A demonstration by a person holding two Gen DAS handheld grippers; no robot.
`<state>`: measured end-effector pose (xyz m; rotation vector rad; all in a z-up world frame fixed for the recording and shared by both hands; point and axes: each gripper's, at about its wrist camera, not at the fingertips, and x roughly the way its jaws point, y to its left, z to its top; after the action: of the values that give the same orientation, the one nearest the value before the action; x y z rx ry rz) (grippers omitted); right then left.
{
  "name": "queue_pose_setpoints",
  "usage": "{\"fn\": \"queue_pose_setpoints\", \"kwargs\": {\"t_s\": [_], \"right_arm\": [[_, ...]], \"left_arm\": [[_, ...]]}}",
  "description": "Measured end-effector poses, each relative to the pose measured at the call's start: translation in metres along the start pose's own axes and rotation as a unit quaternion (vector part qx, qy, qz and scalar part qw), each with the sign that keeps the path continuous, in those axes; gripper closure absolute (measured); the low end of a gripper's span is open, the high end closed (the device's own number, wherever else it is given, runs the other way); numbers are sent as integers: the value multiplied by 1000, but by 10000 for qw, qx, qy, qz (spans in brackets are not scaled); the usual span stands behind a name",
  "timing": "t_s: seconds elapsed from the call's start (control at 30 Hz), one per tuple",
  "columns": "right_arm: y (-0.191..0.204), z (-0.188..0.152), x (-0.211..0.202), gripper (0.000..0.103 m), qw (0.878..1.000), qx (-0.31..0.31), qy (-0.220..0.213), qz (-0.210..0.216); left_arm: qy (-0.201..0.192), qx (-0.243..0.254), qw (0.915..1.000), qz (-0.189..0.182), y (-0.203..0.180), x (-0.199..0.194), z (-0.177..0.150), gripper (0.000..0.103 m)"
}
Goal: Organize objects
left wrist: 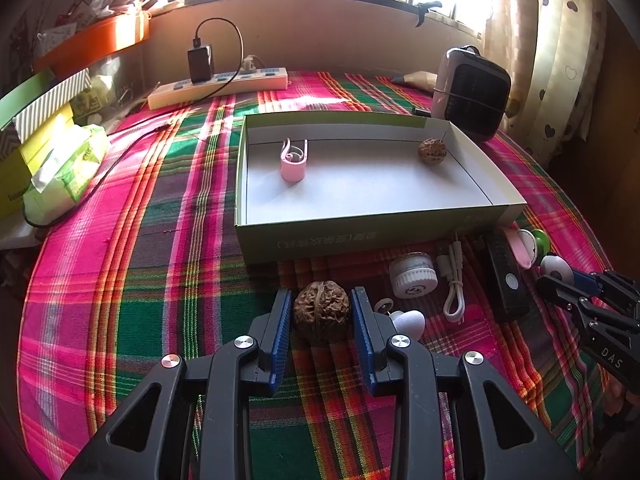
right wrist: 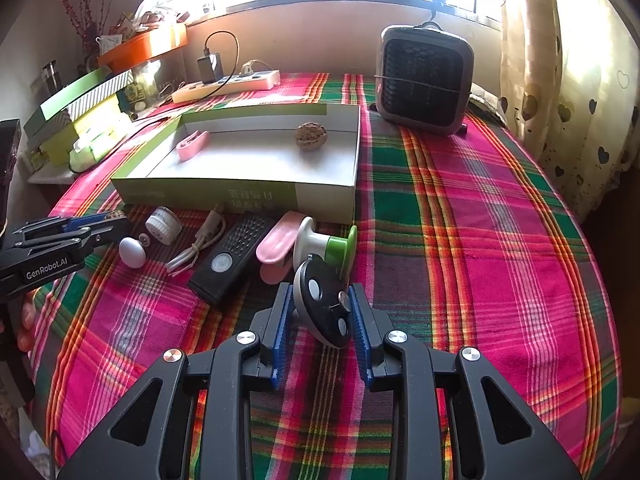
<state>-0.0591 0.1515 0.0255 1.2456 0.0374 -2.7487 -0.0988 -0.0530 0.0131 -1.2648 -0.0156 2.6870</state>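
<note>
A brown walnut (left wrist: 321, 312) lies on the plaid cloth between the blue pads of my left gripper (left wrist: 321, 304); the pads sit close on both sides, and contact is unclear. My right gripper (right wrist: 319, 300) has a black and white round disc (right wrist: 324, 304) between its pads, apparently gripped. The open shallow box (left wrist: 360, 236) holds a pink clip (left wrist: 294, 162) and a second walnut (left wrist: 432, 151). In front of the box lie a white jar (left wrist: 412, 276), a white cable (left wrist: 452, 280), a black remote (right wrist: 236, 256), a pink clip (right wrist: 276, 244) and a green-and-white piece (right wrist: 328, 244).
A small fan heater (right wrist: 424, 80) stands at the back right. A power strip (left wrist: 220, 88) with a charger lies at the back. Boxes and a tissue pack (left wrist: 64, 172) are stacked at the left. A white egg-shaped object (right wrist: 132, 252) lies near my left gripper.
</note>
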Motion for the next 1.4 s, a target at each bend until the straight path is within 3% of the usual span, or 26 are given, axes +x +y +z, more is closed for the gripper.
{"fn": "queue_pose_setpoints", "kwargs": {"t_s": [0.8, 1.07, 1.4], "right_arm": [[8, 36, -19, 74, 9989, -204, -413, 128], [19, 60, -12, 74, 9977, -432, -476, 231], [34, 95, 22, 74, 9956, -734, -233, 529]], "left_arm": [[-336, 110, 9993, -77, -4, -22, 29, 75], [-381, 123, 9992, -63, -1, -17, 44, 75], [-330, 105, 9994, -54, 2, 0, 58, 75]]}}
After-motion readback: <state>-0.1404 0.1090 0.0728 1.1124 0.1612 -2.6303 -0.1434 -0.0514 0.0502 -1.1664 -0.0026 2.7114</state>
